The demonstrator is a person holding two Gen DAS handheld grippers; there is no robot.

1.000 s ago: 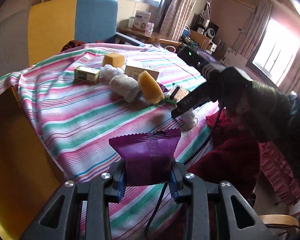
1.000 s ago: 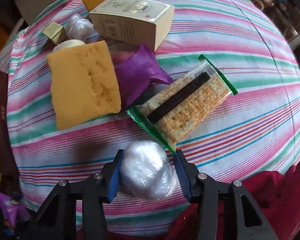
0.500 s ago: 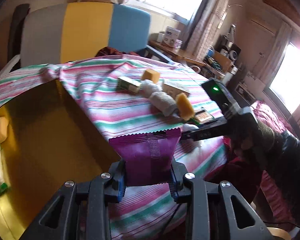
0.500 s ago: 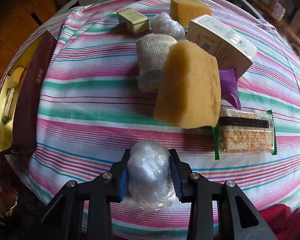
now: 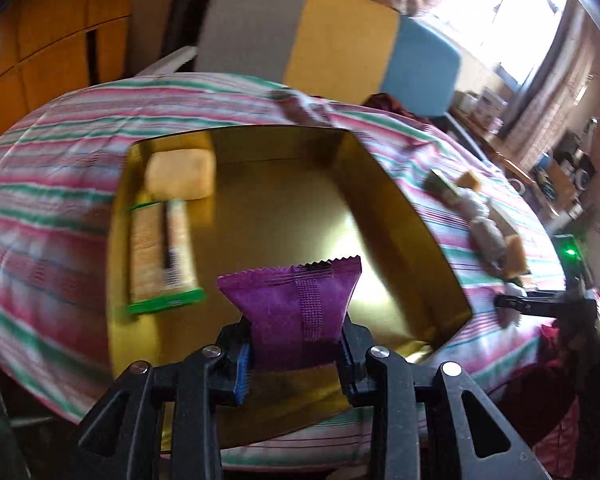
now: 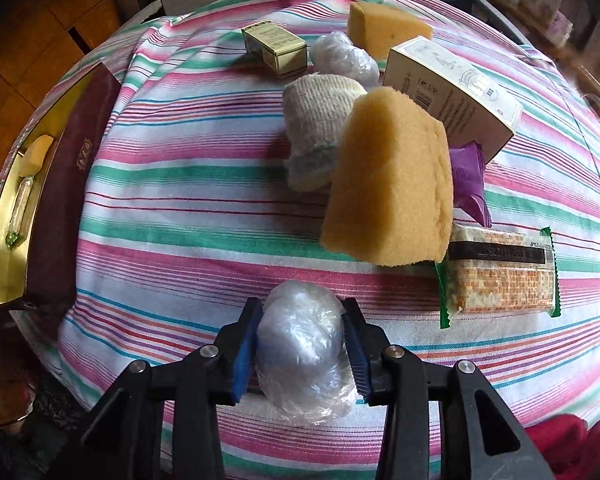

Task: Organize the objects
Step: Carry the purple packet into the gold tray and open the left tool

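My left gripper (image 5: 294, 344) is shut on a purple snack packet (image 5: 292, 304) and holds it above the near part of the open gold tray (image 5: 400, 216). Along the tray's left side lie a green-edged cracker pack (image 5: 160, 256) and a yellow sponge (image 5: 180, 174). My right gripper (image 6: 300, 346) points down at the striped tablecloth (image 6: 180, 184) with a plastic-wrapped ball (image 6: 300, 320) between its blue pads. Its jaws are opening, and the pads still touch the ball's sides. The ball rests near the table's front edge.
Beyond the ball lie a big yellow sponge (image 6: 392, 184), a cracker pack (image 6: 500, 276), a white box (image 6: 452, 88), a rolled cloth (image 6: 320, 124), a second purple packet (image 6: 468, 176), another wrapped ball (image 6: 344, 56) and a small gold box (image 6: 274, 46). A chair (image 5: 340, 36) stands behind the table.
My left gripper has swung left with the purple packet, from over the striped cloth to above the gold tray. My right gripper has turned around the wrapped ball and stayed at it.
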